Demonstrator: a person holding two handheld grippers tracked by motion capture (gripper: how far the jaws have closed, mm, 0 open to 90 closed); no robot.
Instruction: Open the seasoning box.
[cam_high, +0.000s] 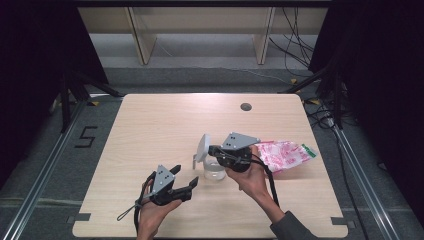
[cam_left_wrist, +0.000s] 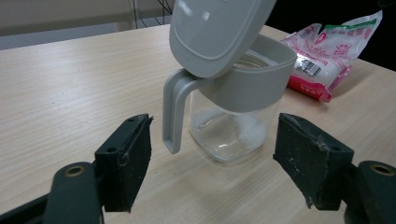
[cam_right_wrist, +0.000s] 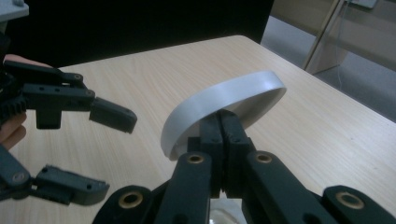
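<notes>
- Near the middle of the wooden table (cam_high: 165, 125), a clear jar (cam_left_wrist: 231, 128) with a grey collar and a grey side handle (cam_left_wrist: 173, 114) stands upright; a little white powder lies at its bottom.
- Hinged grey lid (cam_left_wrist: 212, 32): raised and tilted above the jar mouth, which stands uncovered.
- Right gripper (cam_high: 216, 151): reaches in from the right above the jar. In the right gripper view its jaws are pressed together on the lid's edge (cam_right_wrist: 219, 100), holding the lid up.
- Left gripper (cam_high: 186, 181): sits low at the near left of the jar, apart from it, pointing toward it. Its jaws stand wide and nothing is between the pads. In the left gripper view the jar shows beyond the gap, with the handle nearer the left pad (cam_left_wrist: 128, 161).
- Red-and-white printed bag (cam_high: 284, 154): lies flat on the table to the right of the jar, just behind the right hand (cam_high: 252, 177), not touching the jar.
- Round dark grommet (cam_high: 245, 106): set in the table top near the far edge, well apart from the work.
</notes>
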